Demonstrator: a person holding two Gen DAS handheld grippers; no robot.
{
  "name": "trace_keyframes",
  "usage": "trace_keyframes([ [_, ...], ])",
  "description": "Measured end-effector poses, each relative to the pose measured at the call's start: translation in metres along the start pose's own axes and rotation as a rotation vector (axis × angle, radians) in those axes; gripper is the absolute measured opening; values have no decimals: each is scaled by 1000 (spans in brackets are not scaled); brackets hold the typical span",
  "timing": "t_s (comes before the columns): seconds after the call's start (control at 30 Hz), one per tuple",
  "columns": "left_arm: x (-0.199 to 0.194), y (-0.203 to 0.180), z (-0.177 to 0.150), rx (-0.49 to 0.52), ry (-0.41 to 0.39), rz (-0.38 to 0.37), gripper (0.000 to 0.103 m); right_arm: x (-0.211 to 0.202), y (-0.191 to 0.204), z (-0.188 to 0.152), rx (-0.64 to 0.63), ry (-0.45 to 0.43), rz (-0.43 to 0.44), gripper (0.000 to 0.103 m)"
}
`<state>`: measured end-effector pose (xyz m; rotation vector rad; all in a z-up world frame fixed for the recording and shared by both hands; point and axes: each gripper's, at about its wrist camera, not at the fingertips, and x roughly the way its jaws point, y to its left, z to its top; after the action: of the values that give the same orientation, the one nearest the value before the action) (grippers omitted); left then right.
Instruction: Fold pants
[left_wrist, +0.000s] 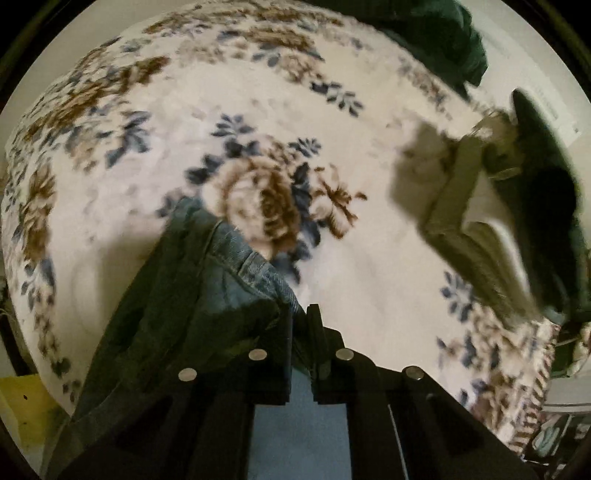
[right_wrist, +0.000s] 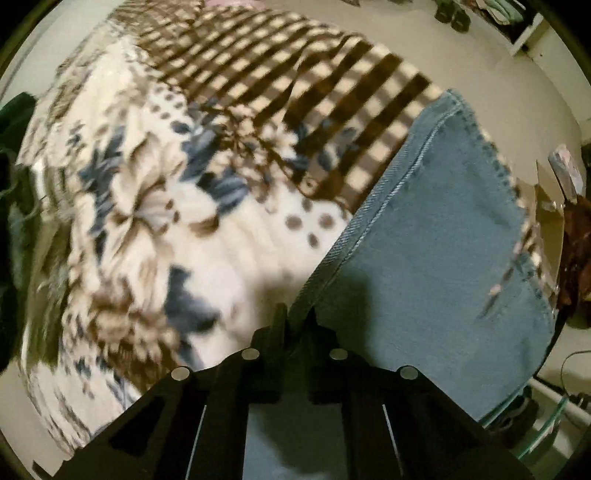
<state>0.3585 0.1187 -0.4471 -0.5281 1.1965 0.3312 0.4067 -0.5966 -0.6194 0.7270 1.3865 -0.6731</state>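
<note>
While both grips hold denim, keep the lift level. Left hand-held gripper (left_wrist: 300, 317) is clamped on the jeans (left_wrist: 192, 295) hanging toward 7 o'clock; right hand-held gripper (right_wrist: 295, 319) pinches their seam, cloth spreading toward 2 o'clock over the bed (right_wrist: 147, 184). Match edges before lowering.

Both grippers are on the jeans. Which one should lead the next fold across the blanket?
Probably left. The left gripper is shut on the jeans with open blanket ahead. The right gripper, also shut on them, faces the blanket's edge.
</note>
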Motion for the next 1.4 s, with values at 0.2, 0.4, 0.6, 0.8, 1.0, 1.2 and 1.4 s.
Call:
trace_keyframes([
  [0.2,-59,52,-58,-44,2,-17,3,-62,-48,-72,-47,-15,26,7],
  [0.4,-58,127,-156,-127,118,64,2,-72,-129,-154,-100,36,-30,6],
  [0.6,5,179,-211,-203,222,139,2,-3,-179,-190,-87,158,-108,6],
  [0.8,-3,162,-206,-118,201,144,4,16,-210,-193,-23,221,-9,20],
  [1.0,-49,95,-196,88,65,142,52,-35,-261,-174,99,63,132,59],
  [1.2,-28,13,-201,285,85,25,89,-53,-307,-120,196,-67,102,59],
  [1.4,6,-75,-213,423,125,-53,89,-48,-301,-50,99,-150,6,59],
])
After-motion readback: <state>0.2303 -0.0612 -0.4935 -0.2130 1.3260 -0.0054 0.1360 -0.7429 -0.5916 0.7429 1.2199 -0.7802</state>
